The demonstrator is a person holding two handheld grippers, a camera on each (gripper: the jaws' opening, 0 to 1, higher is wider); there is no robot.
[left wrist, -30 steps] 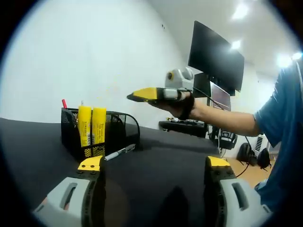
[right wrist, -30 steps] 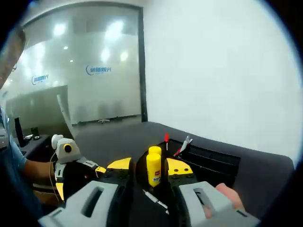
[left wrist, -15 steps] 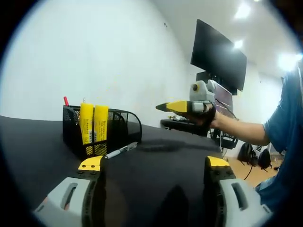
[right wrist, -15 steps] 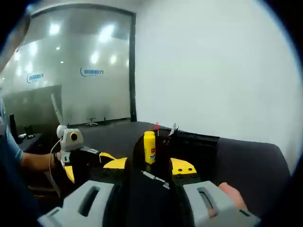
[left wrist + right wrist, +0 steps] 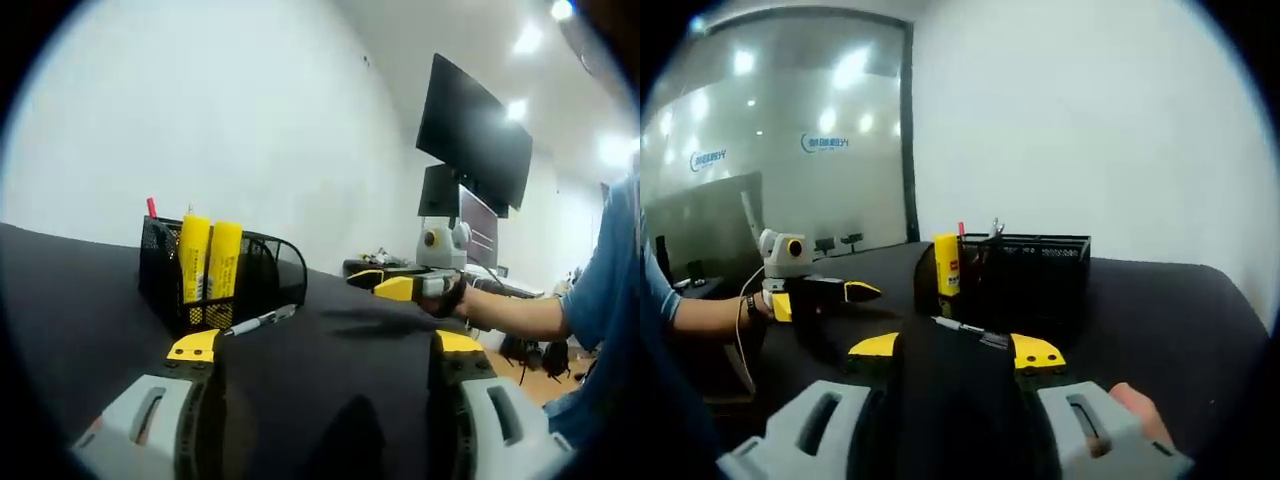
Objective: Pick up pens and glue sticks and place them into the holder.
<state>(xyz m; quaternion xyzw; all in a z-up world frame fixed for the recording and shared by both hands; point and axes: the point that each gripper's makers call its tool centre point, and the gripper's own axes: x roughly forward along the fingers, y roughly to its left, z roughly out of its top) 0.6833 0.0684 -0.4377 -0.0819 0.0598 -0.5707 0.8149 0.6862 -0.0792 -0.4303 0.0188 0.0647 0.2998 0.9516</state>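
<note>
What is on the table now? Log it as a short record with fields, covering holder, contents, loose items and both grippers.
surface: black table
holder: black mesh holder, standing on the table
contents: two yellow glue sticks upright, a red-tipped pen
loose items: one white pen lying beside the holder
left gripper: open, empty, low over the table
right gripper: open, empty, pointing at the holder

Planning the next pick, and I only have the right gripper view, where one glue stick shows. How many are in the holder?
Observer: Two. In the left gripper view, two yellow glue sticks stand side by side in the black mesh holder.
Operator: Is the left gripper carrying anything?
Observer: No. The left gripper has its jaws wide open with nothing between them.
</note>
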